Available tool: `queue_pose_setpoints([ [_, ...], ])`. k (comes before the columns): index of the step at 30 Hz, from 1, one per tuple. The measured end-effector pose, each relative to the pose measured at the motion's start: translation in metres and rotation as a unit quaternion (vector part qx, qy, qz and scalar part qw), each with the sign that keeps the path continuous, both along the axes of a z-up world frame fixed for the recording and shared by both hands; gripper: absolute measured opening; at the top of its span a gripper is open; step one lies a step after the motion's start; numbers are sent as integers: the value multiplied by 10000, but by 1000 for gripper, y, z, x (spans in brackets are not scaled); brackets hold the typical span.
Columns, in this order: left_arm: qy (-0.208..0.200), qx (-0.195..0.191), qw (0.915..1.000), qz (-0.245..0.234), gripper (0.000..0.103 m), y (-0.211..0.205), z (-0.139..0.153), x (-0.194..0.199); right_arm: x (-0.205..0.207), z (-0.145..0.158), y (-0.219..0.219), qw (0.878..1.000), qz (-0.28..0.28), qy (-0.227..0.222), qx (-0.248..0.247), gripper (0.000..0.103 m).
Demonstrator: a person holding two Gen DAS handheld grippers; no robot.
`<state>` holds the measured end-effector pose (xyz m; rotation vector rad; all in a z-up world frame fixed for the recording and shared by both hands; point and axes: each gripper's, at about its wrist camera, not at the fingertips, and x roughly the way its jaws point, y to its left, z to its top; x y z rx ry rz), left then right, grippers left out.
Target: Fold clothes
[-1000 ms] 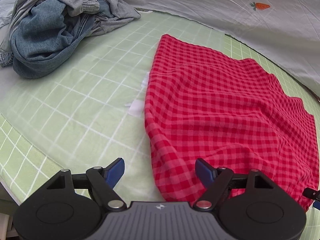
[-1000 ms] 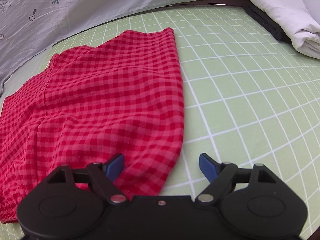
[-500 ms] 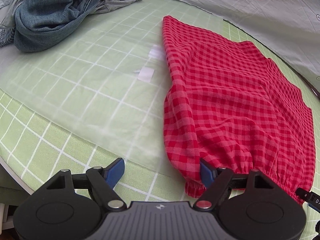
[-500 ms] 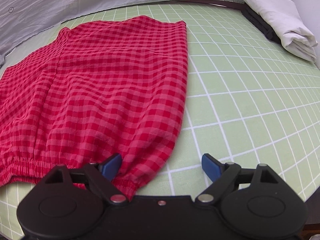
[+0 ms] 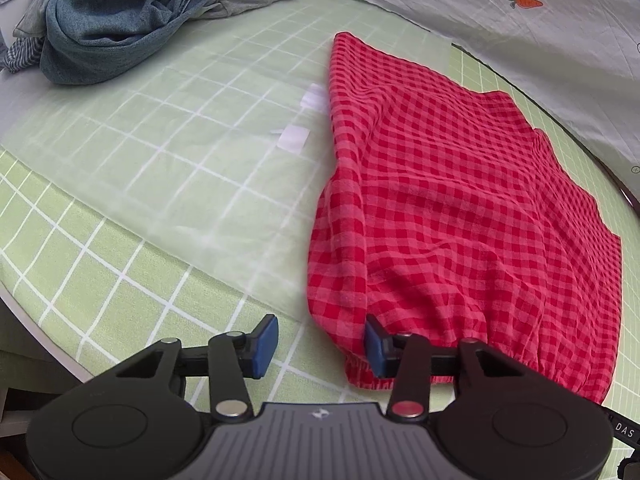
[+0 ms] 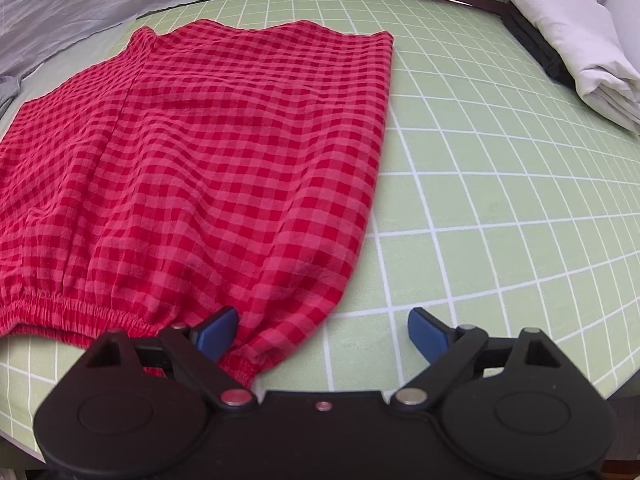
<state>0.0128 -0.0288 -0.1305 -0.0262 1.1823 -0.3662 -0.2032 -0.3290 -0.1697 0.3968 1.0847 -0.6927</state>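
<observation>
Left gripper (image 5: pixel 320 344) closing, right gripper (image 6: pixel 324 330) opening at red gingham shorts' (image 6: pixel 224 160) waistband corners; bare grid sheet (image 6: pixel 500 200) flanks both.

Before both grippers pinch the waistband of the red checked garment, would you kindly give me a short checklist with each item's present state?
1. red checked garment lies spread flat on the green grid sheet: ok, only mild wrinkles.
2. left gripper at its waistband corner: ok; the jaws are closing, with the corner at the right finger and nothing pinched yet.
3. right gripper at the other corner: ok; the jaws are opening, with the corner between them, unpinched.
4. Fold area clear of the pile of clothes: ok.
5. folded white cloth out of the way: ok.
6. Single layer or both layers will be caught: cannot tell.
</observation>
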Motion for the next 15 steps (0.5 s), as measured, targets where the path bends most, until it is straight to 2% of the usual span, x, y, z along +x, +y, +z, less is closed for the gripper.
queue_pose_setpoints([
  [3,37,12,10000,9,41,1,0,0,0,1,0,9999,101,13,-8,94],
  [5,73,-86,9999,48,33,0,1,4,2,2,-5,9998,176,10,12,94],
  [7,153,-243,9995,118,16,-1,1,7,4,3,-9,9997,224,-28,74,94],
  [10,43,-216,9996,185,7,-9,7,10,3,13,-16,9996,163,-227,-5,94],
  [15,-178,-447,9986,226,4,-24,24,15,-5,37,-35,9959,-37,-889,-152,94],
])
